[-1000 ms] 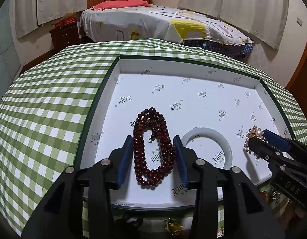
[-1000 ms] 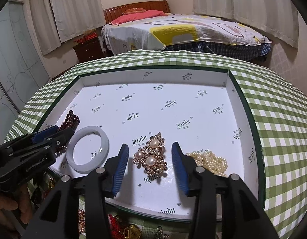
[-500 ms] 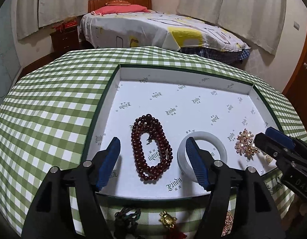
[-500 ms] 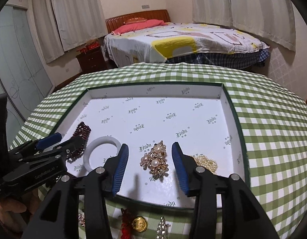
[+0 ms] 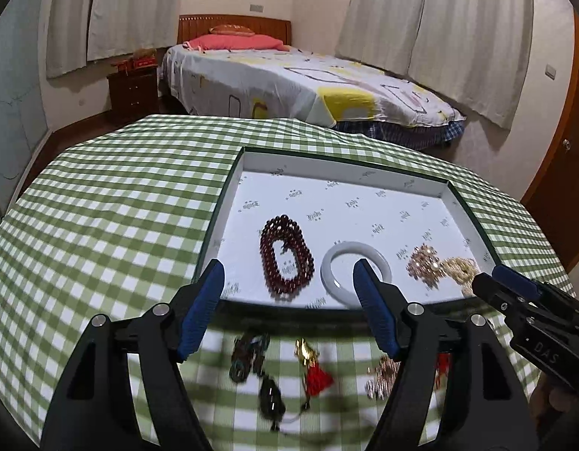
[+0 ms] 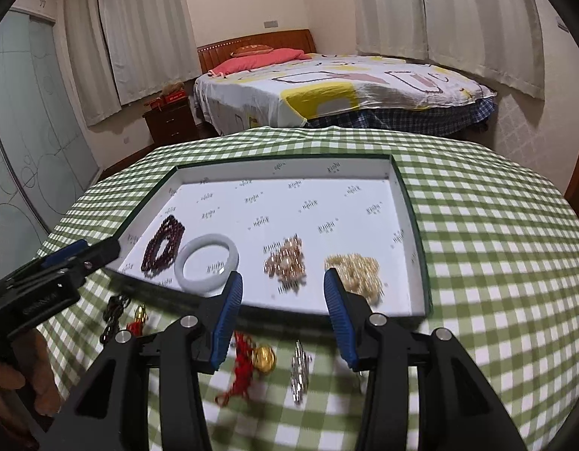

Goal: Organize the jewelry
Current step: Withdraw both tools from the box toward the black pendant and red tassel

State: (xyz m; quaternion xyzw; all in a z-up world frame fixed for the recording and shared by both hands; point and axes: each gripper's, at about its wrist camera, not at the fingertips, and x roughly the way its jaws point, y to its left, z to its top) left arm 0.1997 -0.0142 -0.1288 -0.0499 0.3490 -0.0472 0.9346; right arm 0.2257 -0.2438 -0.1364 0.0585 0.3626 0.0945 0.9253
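A white-lined tray (image 5: 229,203) (image 6: 409,203) sits on the green checked tablecloth. In it lie, in a row, a dark red bead bracelet (image 5: 268,259) (image 6: 163,246), a white bangle (image 5: 355,246) (image 6: 210,238), a gold pearl brooch (image 5: 424,263) (image 6: 285,263) and a pearl strand (image 5: 458,267) (image 6: 355,268). My left gripper (image 5: 287,268) hovers over the tray's near edge, its jaws opening with nothing between them. My right gripper (image 6: 282,278) hangs open near the brooch, holding nothing.
Loose jewelry lies on the cloth in front of the tray: a dark chain (image 5: 248,353) (image 6: 114,312), a gold charm with red tassel (image 5: 312,364) (image 6: 263,357), a silver piece (image 6: 298,372). A bed (image 5: 308,86) stands beyond the table.
Both grippers pulled back and up from the tray. The left jaws spread wide off the bead bracelet, which stays in the tray. The loose pieces in front came into view.
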